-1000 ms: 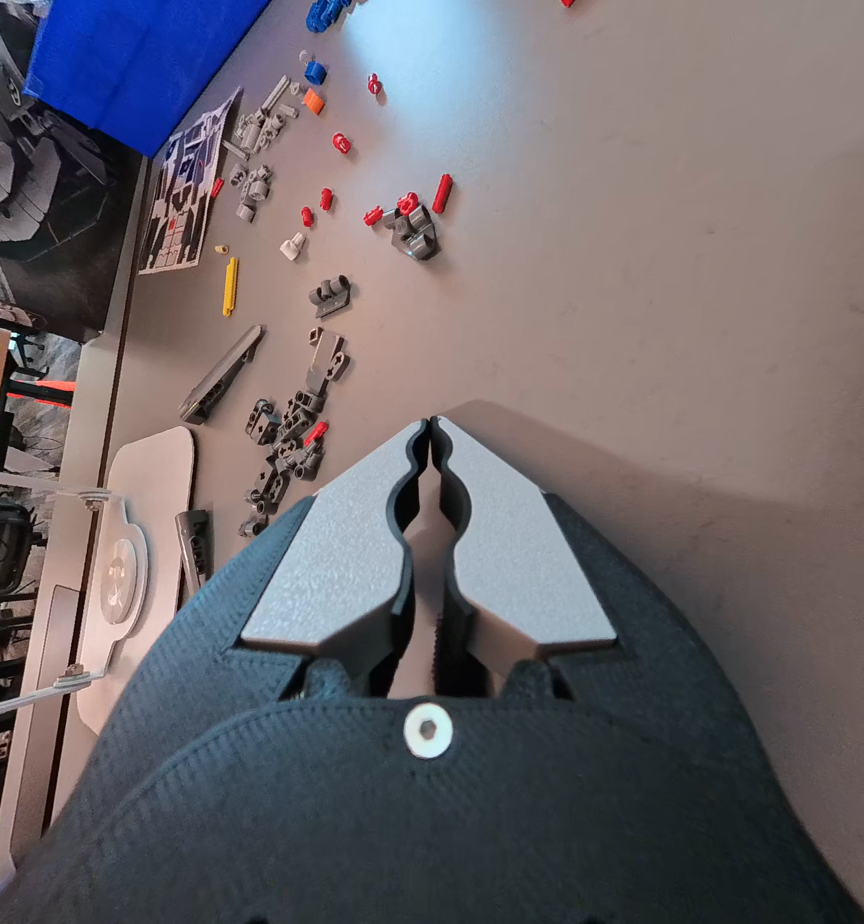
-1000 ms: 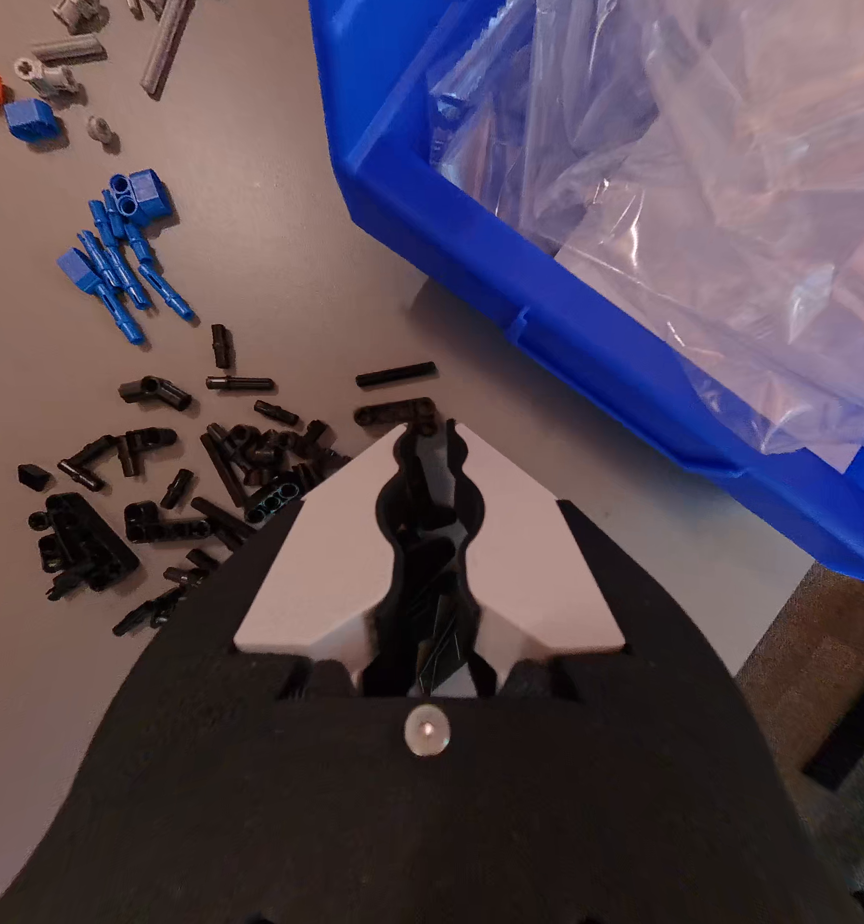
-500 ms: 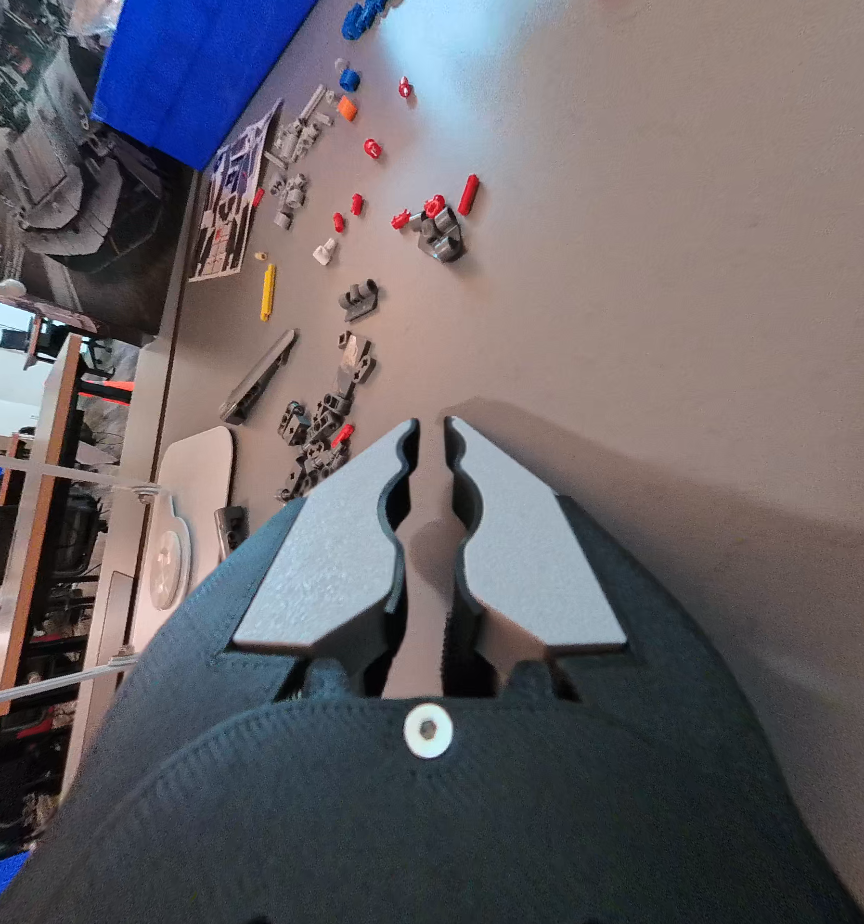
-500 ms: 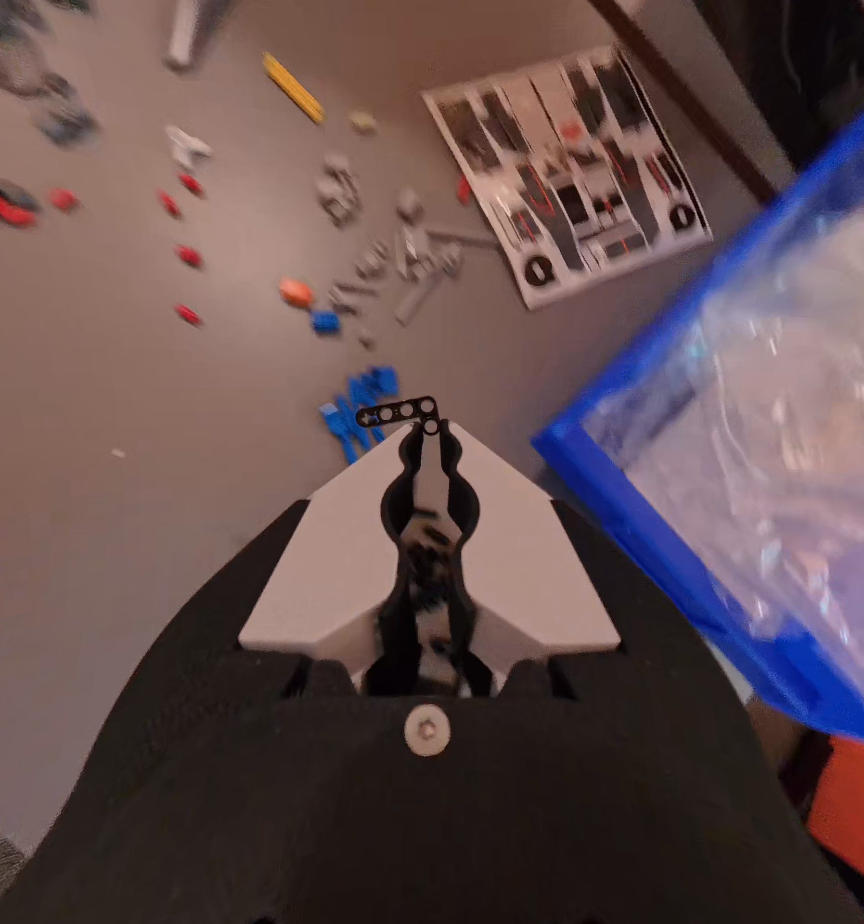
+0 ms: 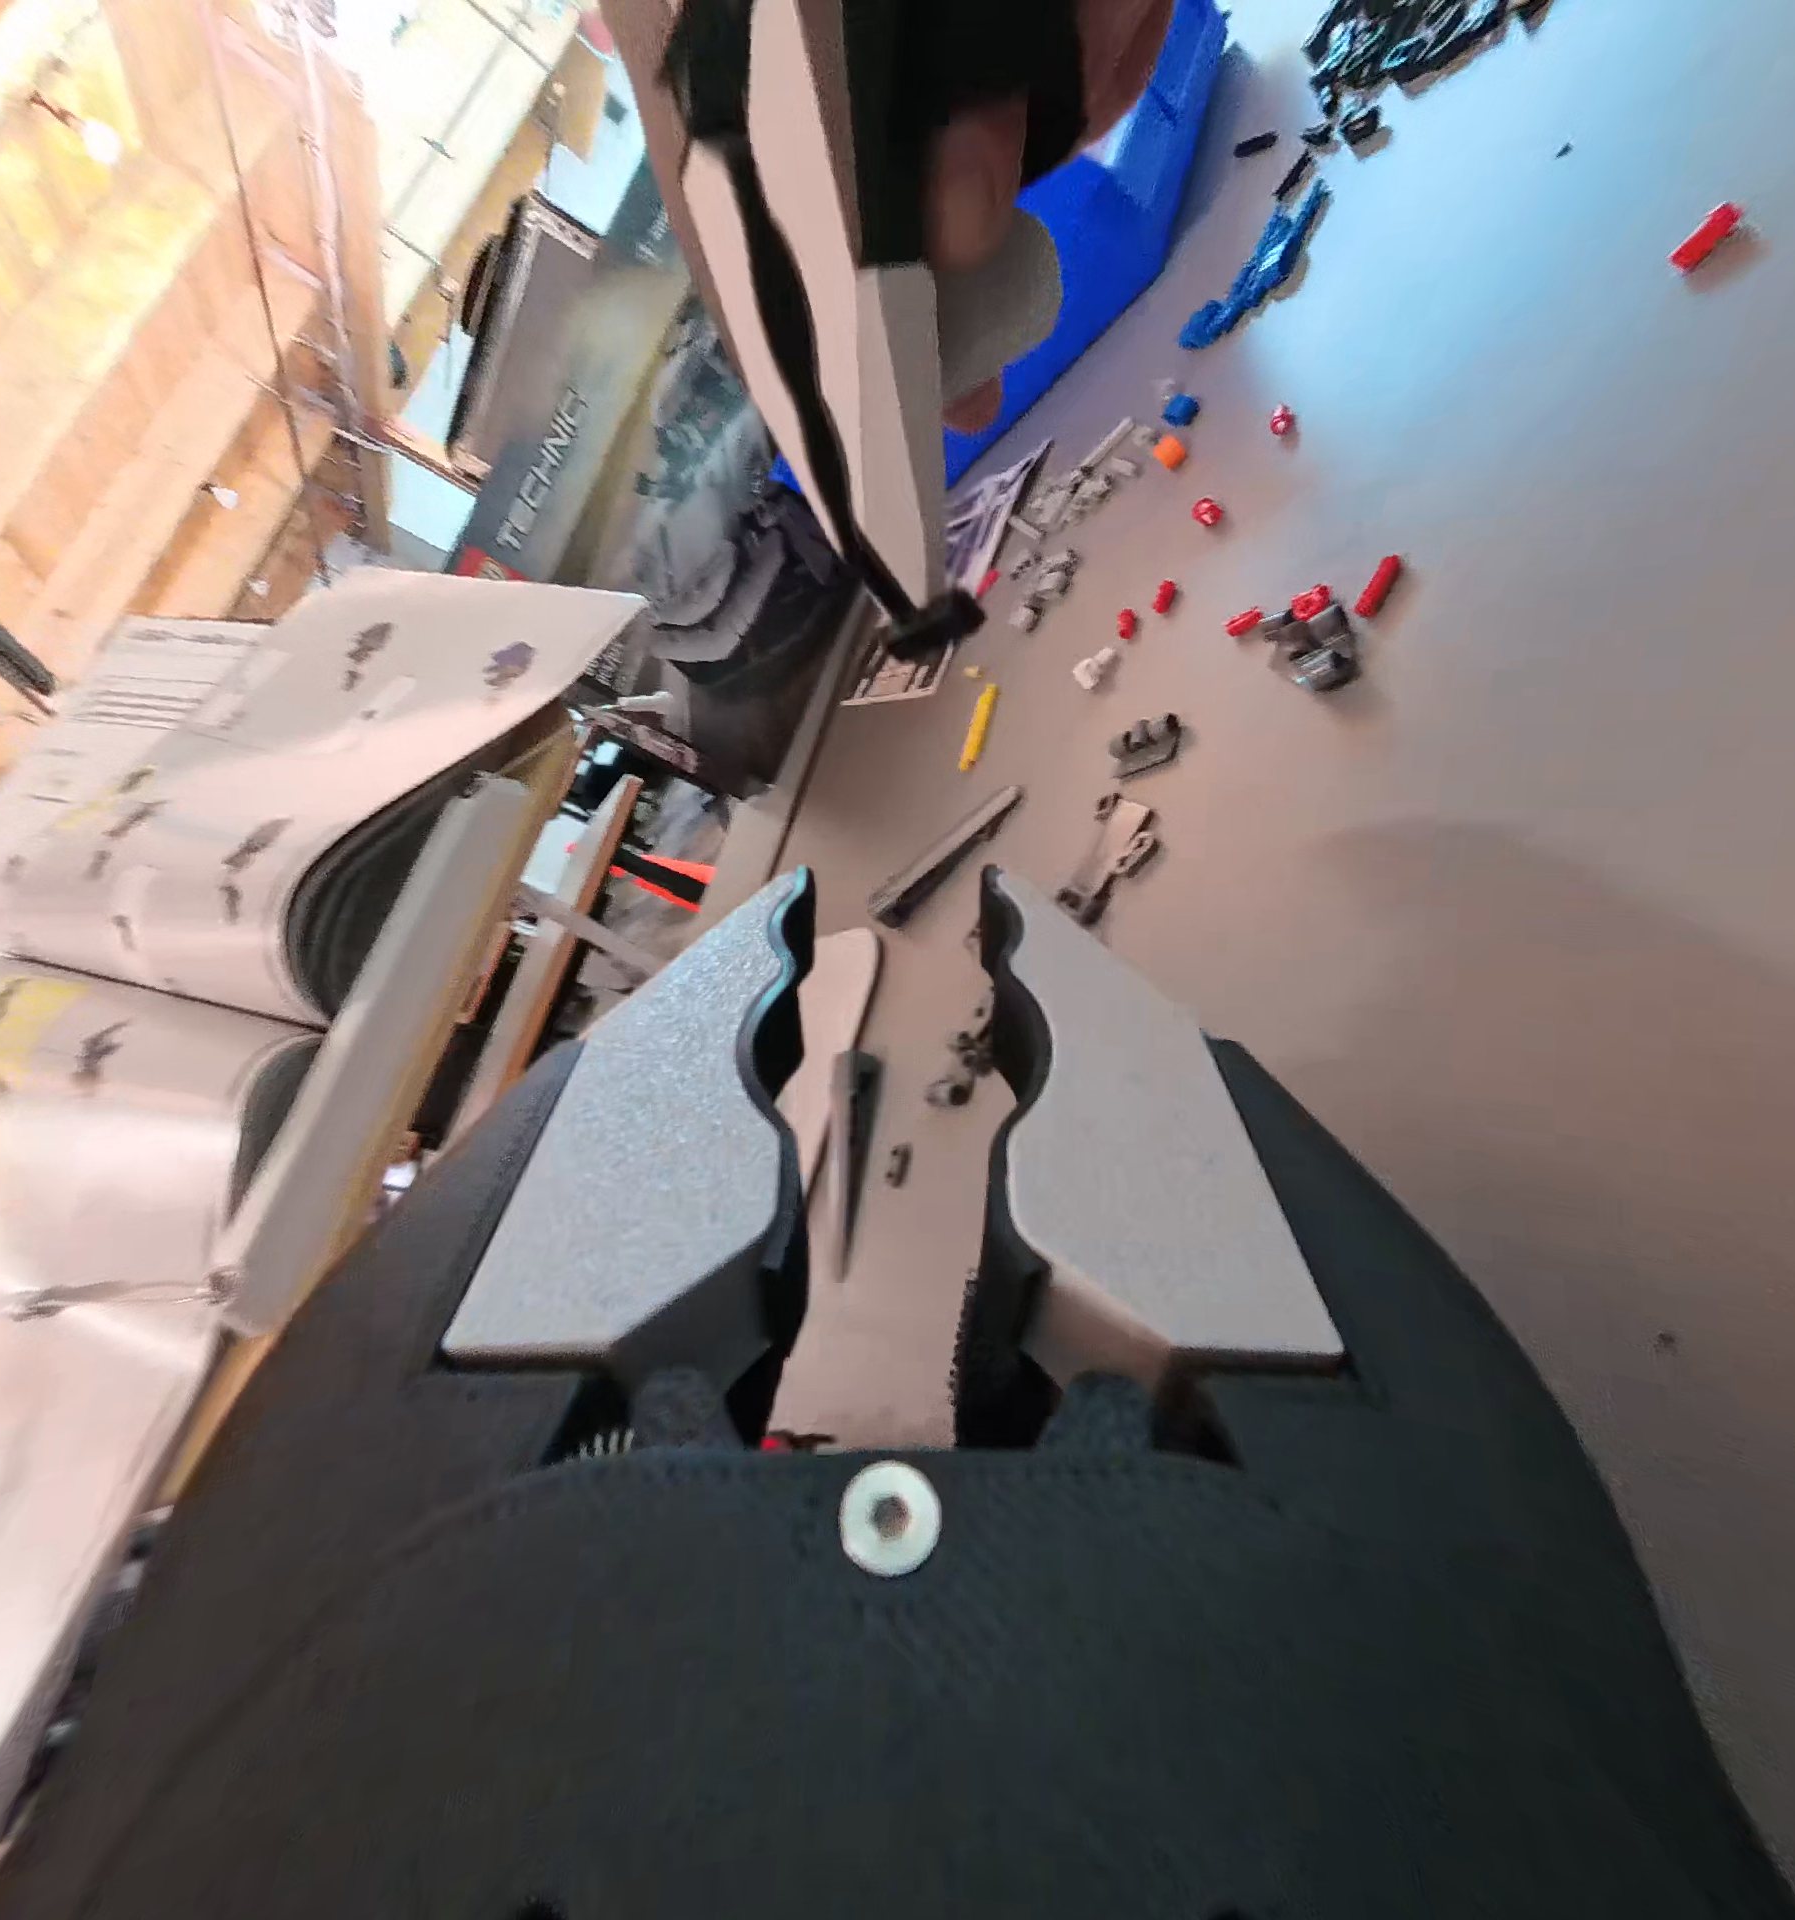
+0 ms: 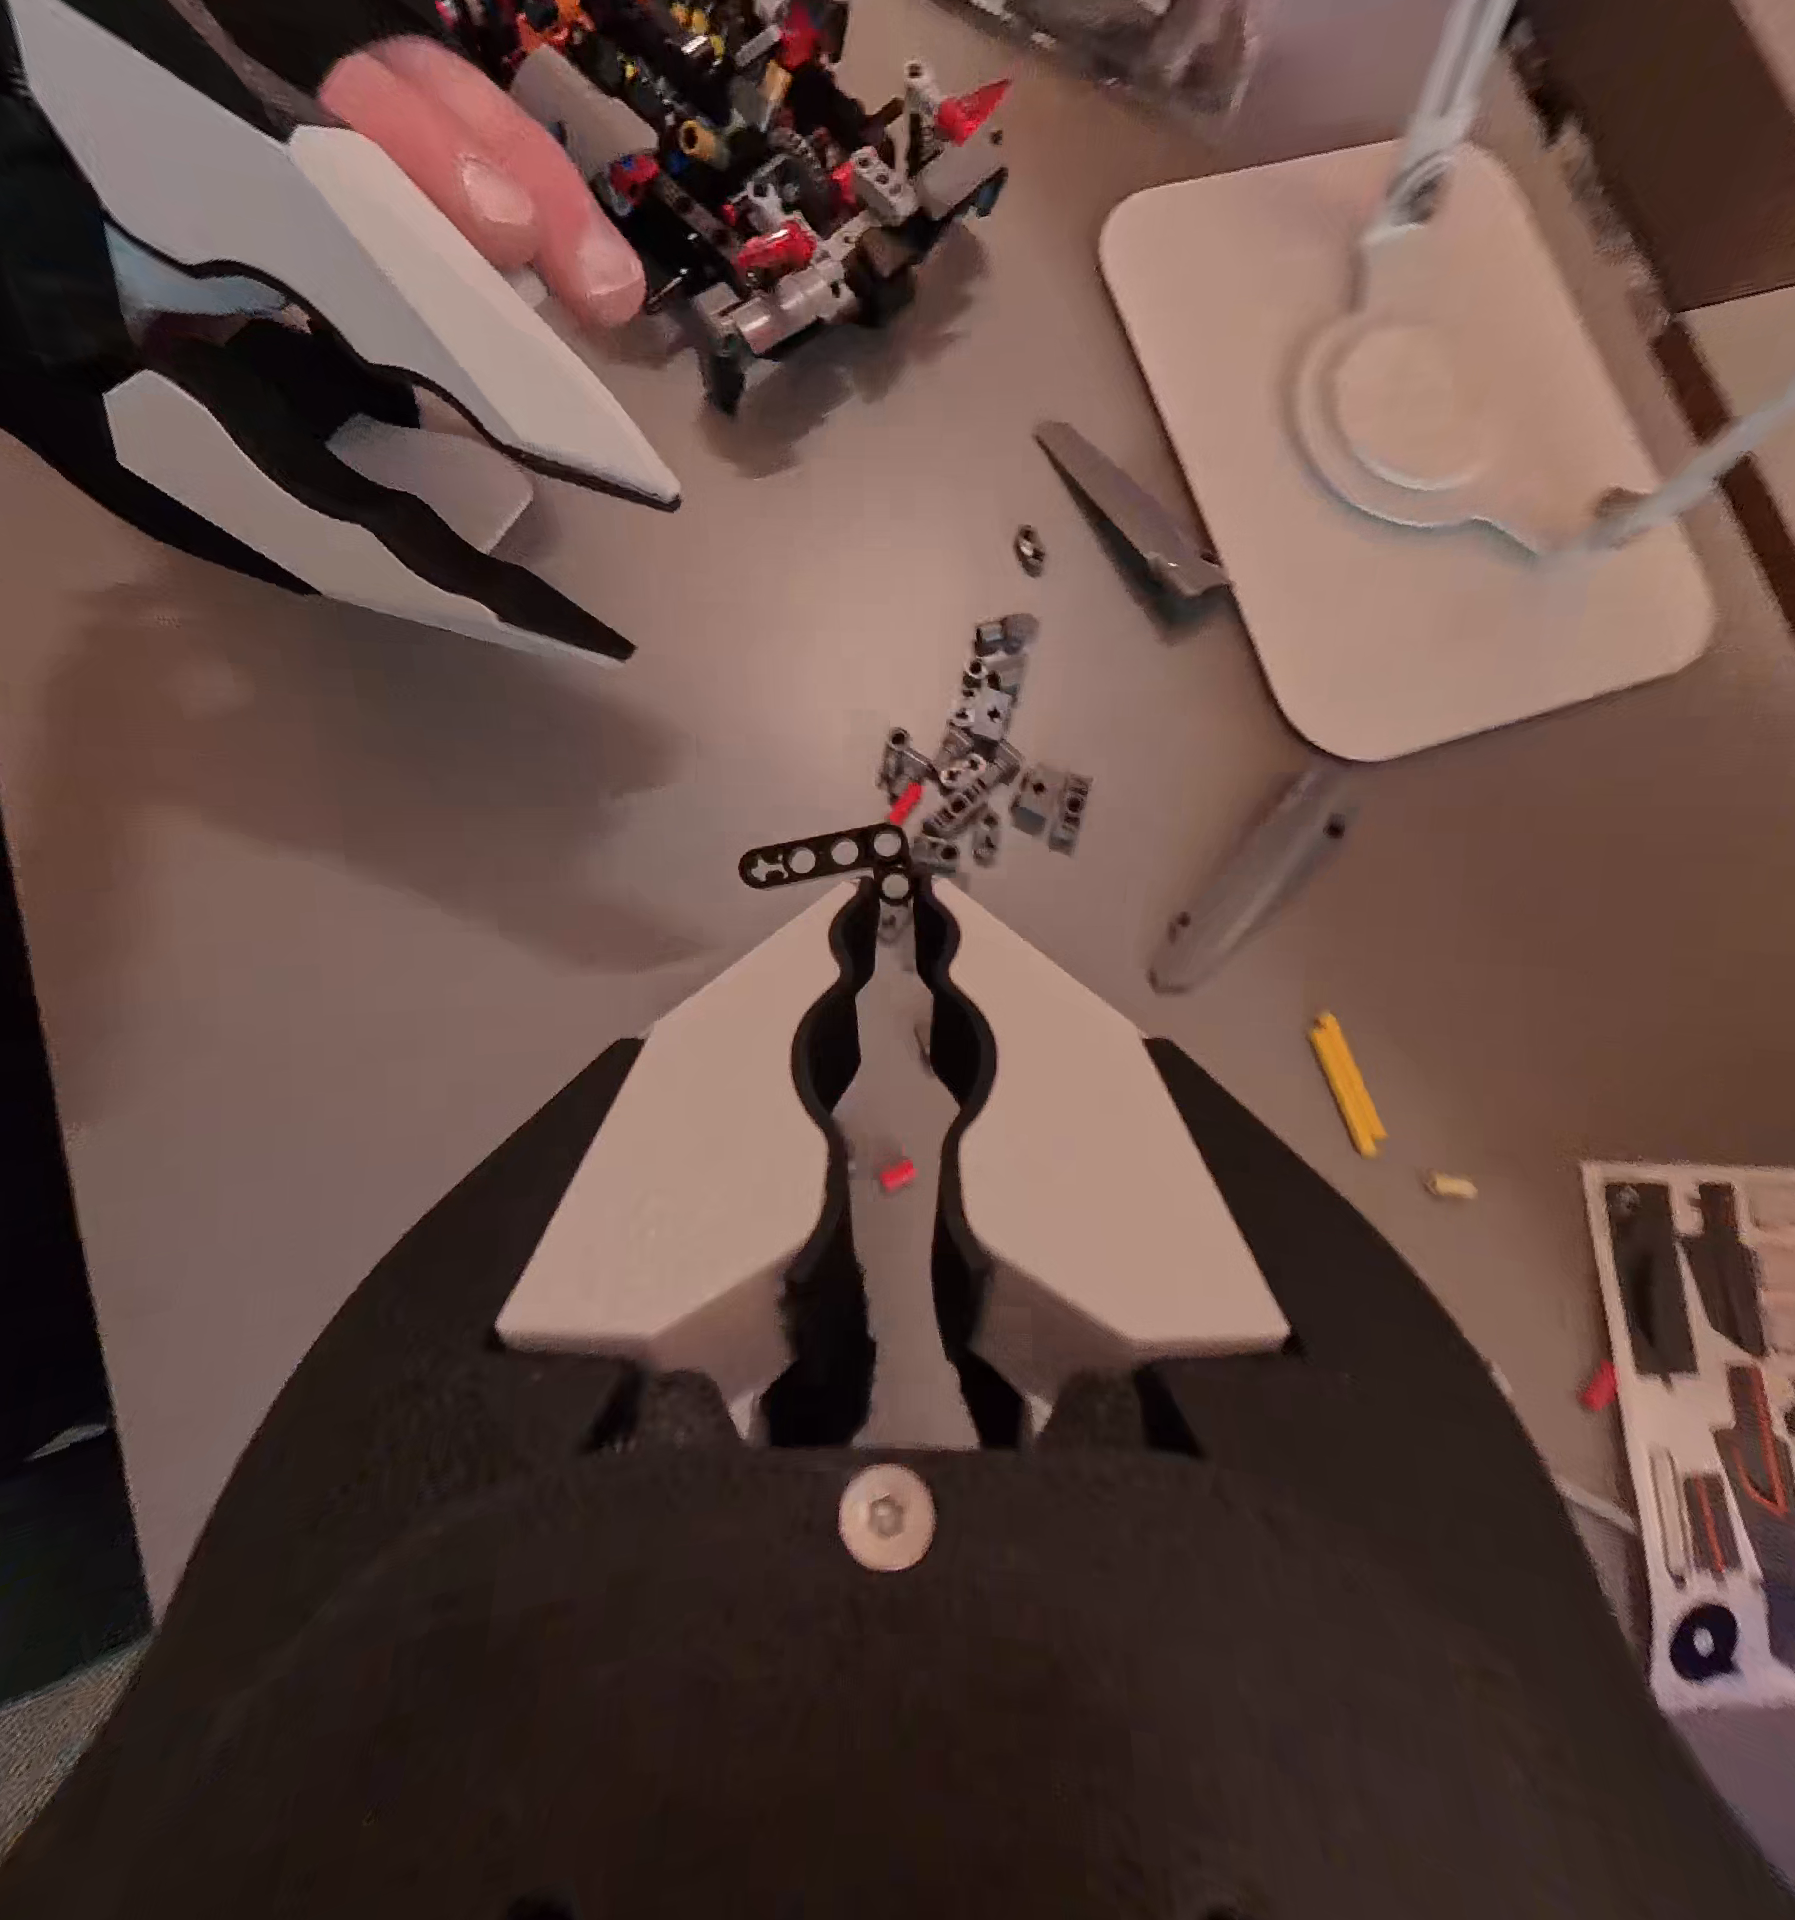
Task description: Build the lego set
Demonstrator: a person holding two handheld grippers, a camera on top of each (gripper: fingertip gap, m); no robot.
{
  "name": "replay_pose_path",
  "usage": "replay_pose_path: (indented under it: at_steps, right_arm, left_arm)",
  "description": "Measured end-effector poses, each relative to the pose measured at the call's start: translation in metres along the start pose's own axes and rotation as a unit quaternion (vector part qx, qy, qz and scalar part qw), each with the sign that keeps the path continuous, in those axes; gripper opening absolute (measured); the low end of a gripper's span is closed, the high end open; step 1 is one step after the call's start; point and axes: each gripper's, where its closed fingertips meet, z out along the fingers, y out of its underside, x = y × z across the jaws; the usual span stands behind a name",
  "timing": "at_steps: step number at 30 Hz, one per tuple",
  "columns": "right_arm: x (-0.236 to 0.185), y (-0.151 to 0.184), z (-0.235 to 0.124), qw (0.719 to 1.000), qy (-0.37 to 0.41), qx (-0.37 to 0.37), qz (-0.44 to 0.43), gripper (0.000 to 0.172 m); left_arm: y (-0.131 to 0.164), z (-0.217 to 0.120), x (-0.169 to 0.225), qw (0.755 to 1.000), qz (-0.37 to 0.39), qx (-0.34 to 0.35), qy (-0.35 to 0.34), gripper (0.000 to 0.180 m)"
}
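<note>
Pinching the short leg of a black L-shaped perforated plastic beam [image 6: 831,858] in my right gripper [image 6: 895,896], I hold it above grey connector pieces [image 6: 986,758] on the tabletop [image 6: 373,935], while my left gripper [image 5: 898,914] gapes empty.

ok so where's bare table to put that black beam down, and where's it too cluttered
Bare: the tabletop left of the right gripper, below the left gripper. Crowded: the grey pieces ahead, the half-built model beyond.
</note>
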Motion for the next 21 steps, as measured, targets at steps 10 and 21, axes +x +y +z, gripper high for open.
replay_pose_path:
  at_steps: [10,21]
  right_arm:
    - [-0.022,-0.024,0.032,0.995,-0.074,-0.066,0.023,0.004]
    - [-0.049,-0.045,0.039,0.990,-0.121,-0.060,0.030,0.004]
  left_arm:
    - [-0.010,-0.012,-0.016,0.996,0.074,0.023,-0.044,0.033]
    - [-0.015,-0.007,0.000,0.985,0.166,0.004,-0.053,0.016]
